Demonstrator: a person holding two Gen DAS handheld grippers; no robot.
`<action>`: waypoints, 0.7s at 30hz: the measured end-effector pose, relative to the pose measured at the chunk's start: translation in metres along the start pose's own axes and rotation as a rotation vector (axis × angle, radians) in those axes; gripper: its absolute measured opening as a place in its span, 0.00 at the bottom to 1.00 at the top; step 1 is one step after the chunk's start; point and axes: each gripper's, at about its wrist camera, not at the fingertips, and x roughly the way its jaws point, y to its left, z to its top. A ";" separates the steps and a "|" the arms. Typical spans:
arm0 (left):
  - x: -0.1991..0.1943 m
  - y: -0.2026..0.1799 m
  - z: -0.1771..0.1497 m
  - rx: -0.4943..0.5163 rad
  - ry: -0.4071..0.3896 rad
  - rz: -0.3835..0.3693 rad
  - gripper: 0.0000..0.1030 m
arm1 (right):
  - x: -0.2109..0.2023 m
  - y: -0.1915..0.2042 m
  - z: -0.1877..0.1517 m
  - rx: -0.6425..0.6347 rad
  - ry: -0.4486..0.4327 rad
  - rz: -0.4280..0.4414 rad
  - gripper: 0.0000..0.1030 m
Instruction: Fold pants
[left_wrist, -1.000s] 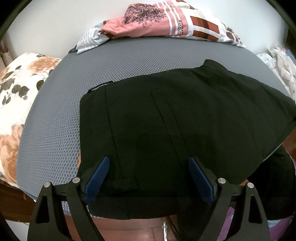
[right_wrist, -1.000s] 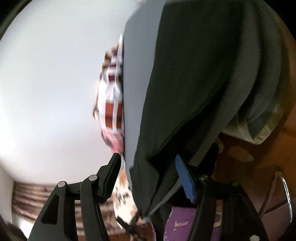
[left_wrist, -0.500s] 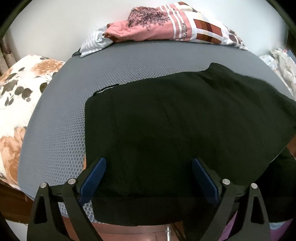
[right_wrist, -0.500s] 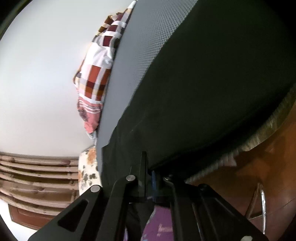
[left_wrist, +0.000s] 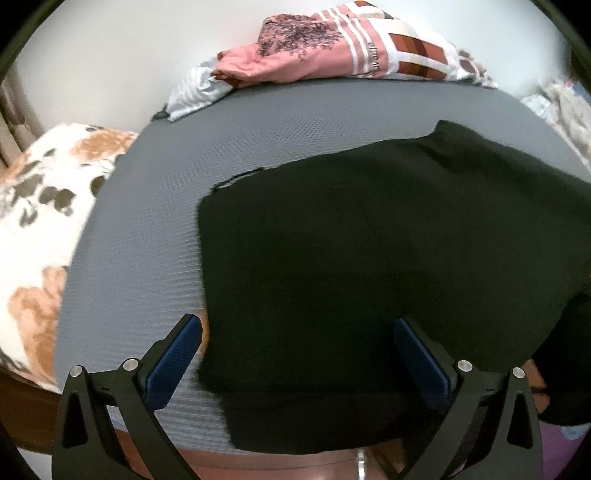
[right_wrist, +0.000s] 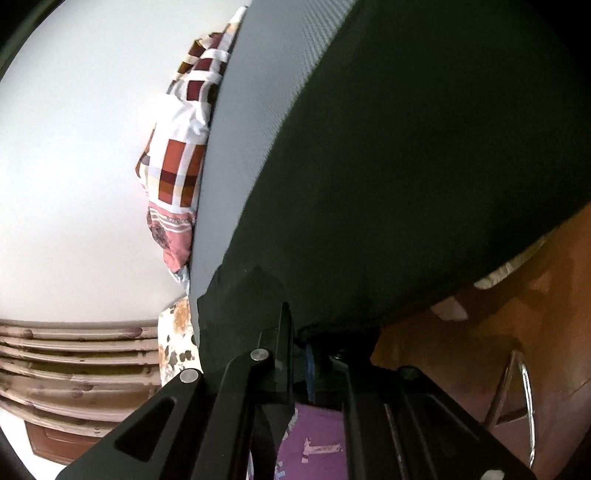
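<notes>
Now pants (left_wrist: 369, 266) btwn wide left gripper (left_wrist: 297, 345) jaws.

Wall (left_wrist: 110, 55): plain white, evenly lit; no window visible
Bed surface (left_wrist: 147, 236): grey honeycomb-textured mat
Far edge: pink and checked bedding (left_wrist: 343, 48) bunched against the wall
Side: floral cloth (left_wrist: 33, 221), white with orange and grey blooms
Floor (right_wrist: 491, 332): reddish-brown, glossy
Curtain (right_wrist: 74, 362): brownish horizontal folds
</notes>
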 end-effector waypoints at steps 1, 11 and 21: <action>0.001 0.003 -0.001 -0.003 0.008 -0.001 1.00 | -0.001 -0.003 0.002 0.019 0.004 0.008 0.17; 0.004 0.022 -0.009 -0.042 0.016 -0.028 1.00 | -0.045 -0.039 0.034 0.200 -0.141 0.170 0.55; 0.009 0.026 -0.010 -0.103 0.024 -0.054 1.00 | -0.060 -0.067 0.088 0.255 -0.239 0.114 0.00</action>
